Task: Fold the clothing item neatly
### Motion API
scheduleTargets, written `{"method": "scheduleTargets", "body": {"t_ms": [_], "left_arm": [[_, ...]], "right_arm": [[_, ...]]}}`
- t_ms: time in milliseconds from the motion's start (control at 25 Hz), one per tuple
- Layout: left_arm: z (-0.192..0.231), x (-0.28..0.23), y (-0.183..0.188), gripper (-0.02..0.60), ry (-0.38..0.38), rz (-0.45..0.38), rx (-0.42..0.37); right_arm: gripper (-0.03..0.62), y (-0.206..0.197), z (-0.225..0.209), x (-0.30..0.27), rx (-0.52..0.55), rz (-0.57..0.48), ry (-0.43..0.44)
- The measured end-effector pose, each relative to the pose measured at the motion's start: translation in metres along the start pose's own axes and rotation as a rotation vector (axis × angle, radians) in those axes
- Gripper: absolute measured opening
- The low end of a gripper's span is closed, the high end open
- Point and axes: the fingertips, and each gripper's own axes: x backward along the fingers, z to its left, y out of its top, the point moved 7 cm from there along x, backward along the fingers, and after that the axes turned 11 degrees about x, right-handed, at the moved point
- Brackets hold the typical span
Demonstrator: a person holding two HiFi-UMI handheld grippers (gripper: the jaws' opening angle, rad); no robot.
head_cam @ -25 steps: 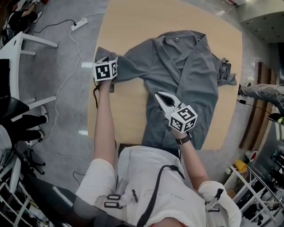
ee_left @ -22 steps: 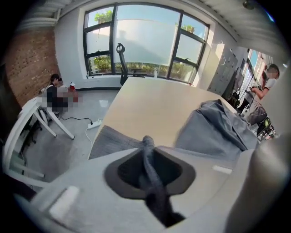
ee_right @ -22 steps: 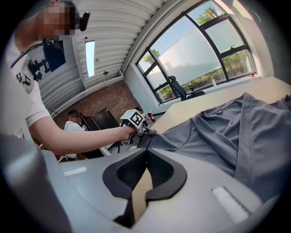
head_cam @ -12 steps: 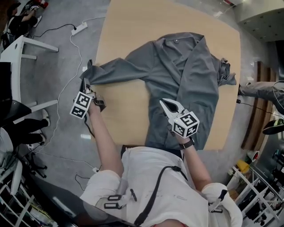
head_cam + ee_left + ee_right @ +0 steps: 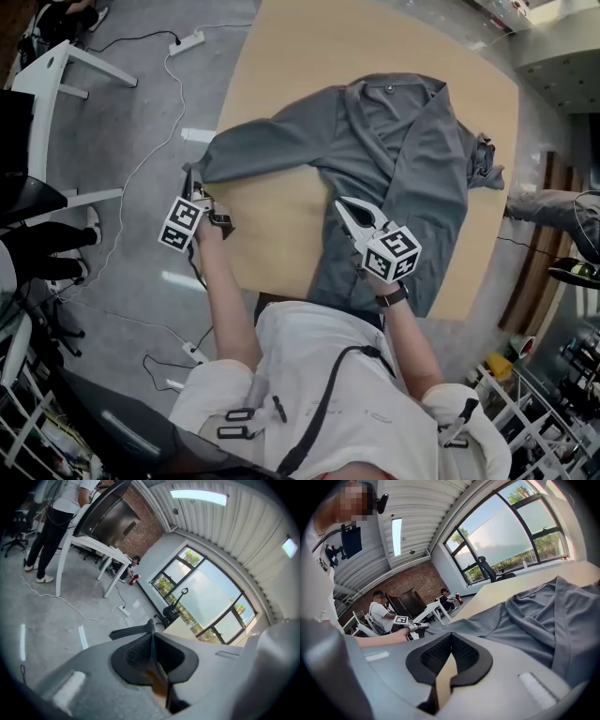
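Lying spread on the table (image 5: 272, 220), the shirt (image 5: 394, 155) looks light, limp and likely to slip, best pinched at a cuff (image 5: 210, 162) or hem; the left gripper (image 5: 191, 178), beside the table, has just closed on nothing, the right gripper (image 5: 341, 204) hangs shut and empty above the shirt.

Wooden table (image 5: 281, 216); power strip (image 5: 185, 41) (white cable trailing) on grey floor (image 5: 103, 141).
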Motion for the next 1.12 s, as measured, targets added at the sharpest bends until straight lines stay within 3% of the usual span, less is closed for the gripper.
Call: {"method": "scheduleTargets", "body": {"t_ms": [80, 200, 320, 520, 640, 760, 840, 920, 1000, 1120], "left_arm": [[-0.037, -0.002, 0.006, 0.012, -0.090, -0.004, -0.052], [-0.113, -0.008, 0.003, 0.012, -0.240, 0.019, -0.199], [-0.203, -0.016, -0.028, 0.012, -0.425, 0.092, -0.352], [-0.351, -0.009, -0.144, 0.012, -0.756, 0.310, -0.652], [-0.388, 0.015, -0.246, 0.012, -0.863, 0.477, -0.811], [-0.372, 0.038, -0.357, 0.012, -0.889, 0.673, -1.017], [-0.338, 0.045, -0.425, 0.016, -0.856, 0.828, -1.153], [-0.302, 0.050, -0.469, 0.112, -0.811, 0.985, -1.237], [-0.280, 0.054, -0.475, 0.132, -0.759, 1.043, -1.232], [-0.265, 0.046, -0.431, 0.132, -0.639, 0.965, -1.121]], "right_arm": [[-0.003, 0.003, -0.004, 0.010, -0.021, -0.025, -0.027], [-0.003, 0.006, -0.018, 0.033, -0.055, -0.076, -0.096], [-0.003, 0.009, -0.038, 0.068, -0.090, -0.139, -0.185], [-0.003, 0.003, -0.070, 0.144, -0.161, -0.263, -0.395], [-0.003, -0.007, -0.088, 0.194, -0.195, -0.306, -0.518], [-0.003, -0.022, -0.108, 0.235, -0.229, -0.313, -0.613], [-0.003, -0.034, -0.125, 0.251, -0.252, -0.304, -0.641], [-0.003, -0.050, -0.142, 0.256, -0.283, -0.284, -0.636], [-0.002, -0.060, -0.154, 0.251, -0.293, -0.249, -0.602], [0.019, -0.060, -0.166, 0.227, -0.246, -0.185, -0.520]]}}
